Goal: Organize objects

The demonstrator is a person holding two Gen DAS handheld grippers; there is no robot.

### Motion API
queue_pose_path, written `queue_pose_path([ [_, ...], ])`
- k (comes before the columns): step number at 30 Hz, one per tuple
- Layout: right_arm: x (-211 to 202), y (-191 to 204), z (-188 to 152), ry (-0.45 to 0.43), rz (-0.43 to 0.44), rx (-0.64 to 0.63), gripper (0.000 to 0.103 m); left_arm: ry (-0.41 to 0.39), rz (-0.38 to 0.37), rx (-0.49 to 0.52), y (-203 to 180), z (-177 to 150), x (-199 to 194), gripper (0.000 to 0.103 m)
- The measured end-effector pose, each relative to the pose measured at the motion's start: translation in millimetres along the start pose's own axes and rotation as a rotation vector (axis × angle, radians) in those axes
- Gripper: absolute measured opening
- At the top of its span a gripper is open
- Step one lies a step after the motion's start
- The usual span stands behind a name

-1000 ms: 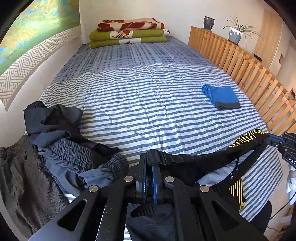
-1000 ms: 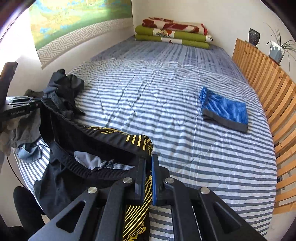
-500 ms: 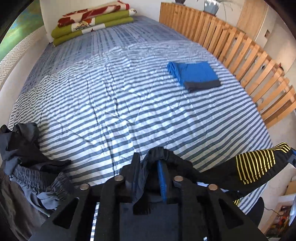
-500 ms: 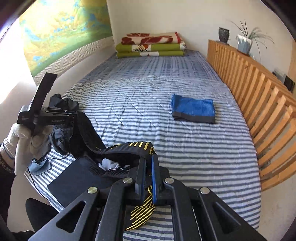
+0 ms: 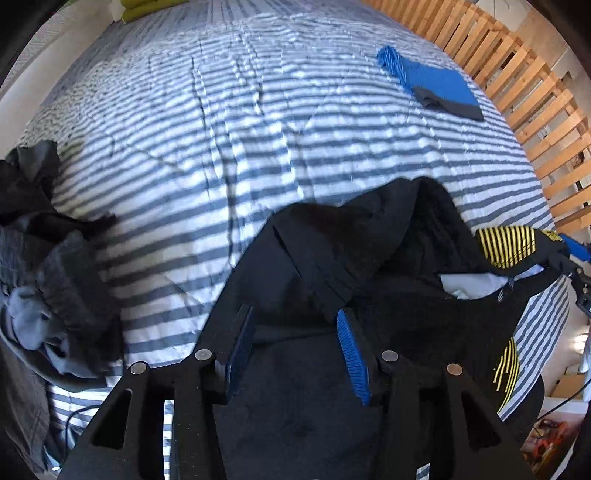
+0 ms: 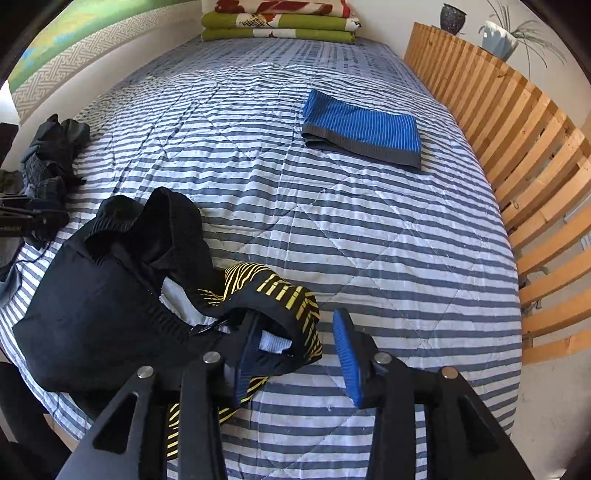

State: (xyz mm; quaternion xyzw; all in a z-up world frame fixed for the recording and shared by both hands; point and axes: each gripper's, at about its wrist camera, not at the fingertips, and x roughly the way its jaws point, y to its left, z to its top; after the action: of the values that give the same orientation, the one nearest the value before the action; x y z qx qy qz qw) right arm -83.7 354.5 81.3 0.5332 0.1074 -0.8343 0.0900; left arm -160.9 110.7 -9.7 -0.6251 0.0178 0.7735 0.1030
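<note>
While both wrist views take in the striped bed cover point(image 6: 369, 240), each records different stock. Left view: left gripper point(image 5: 295, 343), fingers spread wide, holding nothing; black shorts with yellow stripes point(image 5: 369, 258) lie bunched directly ahead of and beneath its fingertips, on the cover's near edge. Far right in that view, the right gripper's blue tip is cut off by the frame. Left of this gripper: heap of dark and grey clothing point(image 5: 48, 277), partly out of frame. Ahead and right: folded blue garment point(image 5: 436, 85), well apart, near the wooden slatted rail point(image 5: 535, 122).

Right view: right gripper point(image 6: 295, 350), likewise spread and released; its left finger touches or sits inside the shorts' point(image 6: 129, 295) yellow-striped waistband, which one I cannot tell. Only this view shows the folded green and red blankets point(image 6: 280, 22) far ahead, two pots on the ledge beyond the rail point(image 6: 524, 147), and a wall mural at upper left. Folded blue garment point(image 6: 362, 129) lies ahead. Clothing heap point(image 6: 51, 155) sits far left.
</note>
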Motion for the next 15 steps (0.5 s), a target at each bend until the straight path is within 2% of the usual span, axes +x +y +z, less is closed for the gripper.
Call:
queue_pose_path([
  [3,8.1,6.8,3.5,0.022,-0.014,-0.052,0.037,0.026,0.024,-0.019,-4.8,-3.4,31.4,0.049],
  [6,12.6,11.3,3.7,0.034,-0.042,-0.115,0.04,0.015,-0.008,-0.079,0.5,0.9,38.6,0.023],
  [7,13.4,13.9,3.4,0.035,-0.056,-0.141,0.046,0.007,-0.013,-0.086,1.7,2.4,37.3,0.015],
  [9,14.5,20.6,4.0,0.021,-0.108,-0.203,0.052,-0.018,0.005,-0.074,1.8,4.3,29.9,0.006],
  [12,19.6,33.7,8.8,-0.004,-0.165,-0.291,0.054,-0.059,0.0,-0.073,7.0,4.4,10.6,0.005],
  [15,26.6,44.6,17.7,-0.029,-0.151,-0.318,0.053,-0.098,0.003,-0.082,18.4,0.9,-14.1,0.004],
])
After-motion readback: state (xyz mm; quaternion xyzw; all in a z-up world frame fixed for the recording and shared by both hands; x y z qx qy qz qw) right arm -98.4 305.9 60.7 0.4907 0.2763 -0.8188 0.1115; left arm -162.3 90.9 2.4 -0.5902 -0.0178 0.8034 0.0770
